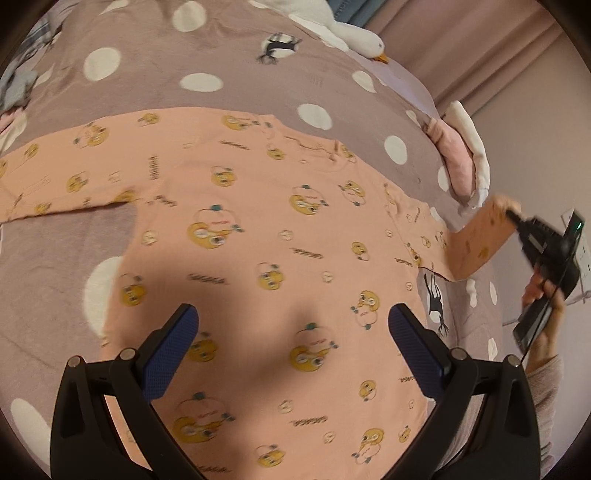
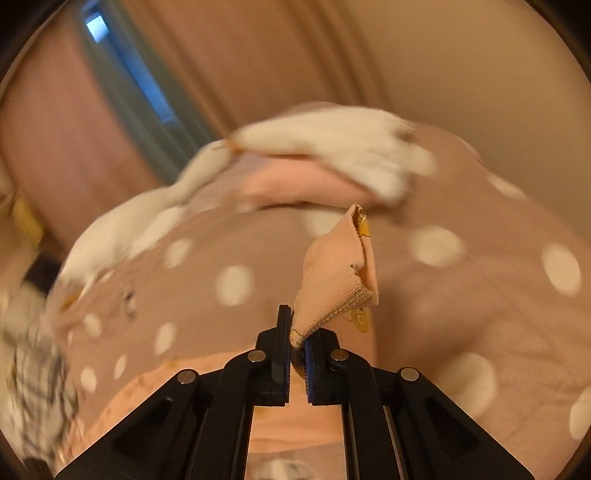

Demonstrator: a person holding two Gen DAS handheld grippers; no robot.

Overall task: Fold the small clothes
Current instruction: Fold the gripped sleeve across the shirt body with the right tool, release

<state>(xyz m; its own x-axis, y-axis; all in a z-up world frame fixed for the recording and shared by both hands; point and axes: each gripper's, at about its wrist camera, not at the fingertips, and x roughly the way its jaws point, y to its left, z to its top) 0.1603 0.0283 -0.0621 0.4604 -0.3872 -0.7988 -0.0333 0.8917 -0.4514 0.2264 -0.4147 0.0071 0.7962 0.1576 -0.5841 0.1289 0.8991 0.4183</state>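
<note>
1. The task's thing is a small peach shirt [image 1: 266, 236] with yellow cartoon prints. It lies spread flat on the bed, front side down or up I cannot tell, with its body near the left camera and its neck toward the far side.

2. The left sleeve [image 1: 66, 181] is stretched flat to the left on the bed. It looks untouched, so I judge that this side is not yet folded.

3. The right tongs [image 2: 297, 345] are clenched on the ribbed cuff [image 2: 332, 295] of the right sleeve. The cloth is pinched between the blue pads and stands up above them. In the left view this sleeve [image 1: 480, 240] hangs lifted off the bed at the right edge, in the hand [image 1: 543, 295] of the person.

4. My judgement on why it is held so: the sleeve is raised by its end so it can be carried over the body of the shirt for the first fold.

5. The left tongs [image 1: 293, 325] are released, with the jaws wide apart and nothing between them. They hover over the lower part of the shirt, perhaps to press it down so it does not slide while the sleeve is pulled.

6. The bed cover [image 1: 184, 48] is mauve with large white dots and small animal figures.

7. On the far side lies a white toy goose [image 1: 354, 33], and at the right a pink and white folded cloth [image 1: 461, 158].

8. Behind the bed hang pink curtains [image 1: 461, 40]. The right view is blurred, so further details there are unclear.
</note>
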